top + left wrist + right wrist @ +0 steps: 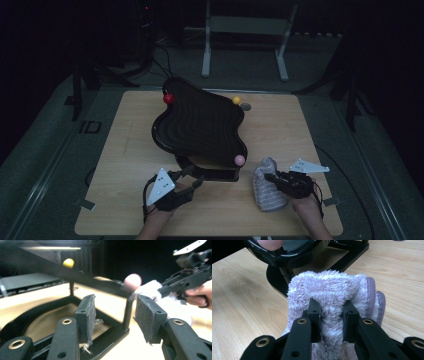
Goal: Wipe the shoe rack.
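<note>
Dark surroundings frame a pale wooden bench (125,165), where a fluffy lilac cloth (329,290) is pinched in the closed right claw (331,315) beside a wavy black tray (200,125), seemingly for wiping, while the left claw (113,315) is held open at its stand (110,337), likely for steadying.

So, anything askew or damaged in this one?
The left gripper has frayed pads, with threads hanging off the lower edge. The wavy black tray sits tilted on its stand. Otherwise nothing stands out.

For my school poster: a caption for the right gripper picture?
Right gripper pinching a fluffy cloth beside a black tray.
</note>
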Action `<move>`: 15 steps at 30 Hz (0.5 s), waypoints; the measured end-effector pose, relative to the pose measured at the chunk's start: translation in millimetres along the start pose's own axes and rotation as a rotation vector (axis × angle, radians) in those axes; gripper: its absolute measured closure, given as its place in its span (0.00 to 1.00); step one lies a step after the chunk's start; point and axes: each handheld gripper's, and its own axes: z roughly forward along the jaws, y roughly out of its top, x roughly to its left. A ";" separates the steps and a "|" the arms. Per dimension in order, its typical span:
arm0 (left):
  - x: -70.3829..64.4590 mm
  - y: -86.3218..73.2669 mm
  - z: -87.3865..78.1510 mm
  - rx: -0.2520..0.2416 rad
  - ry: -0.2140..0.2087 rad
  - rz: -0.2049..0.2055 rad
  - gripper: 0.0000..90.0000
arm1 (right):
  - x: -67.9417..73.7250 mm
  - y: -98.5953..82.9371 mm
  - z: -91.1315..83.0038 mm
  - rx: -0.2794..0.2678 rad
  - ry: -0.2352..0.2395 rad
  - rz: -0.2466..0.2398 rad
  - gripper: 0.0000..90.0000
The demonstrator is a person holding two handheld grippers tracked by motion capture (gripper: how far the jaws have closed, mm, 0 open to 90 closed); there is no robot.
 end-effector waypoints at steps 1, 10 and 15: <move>9.3 -7.2 -4.6 0.011 0.024 -0.020 0.57 | 0.0 0.1 0.3 0.000 -0.001 0.001 0.82; 42.2 -19.4 -2.0 0.033 0.137 -0.036 0.57 | 0.6 0.2 0.1 -0.001 0.001 0.002 0.82; 66.4 -26.9 8.5 0.050 0.194 -0.063 0.57 | 0.4 -0.1 -0.1 -0.001 0.001 -0.001 0.82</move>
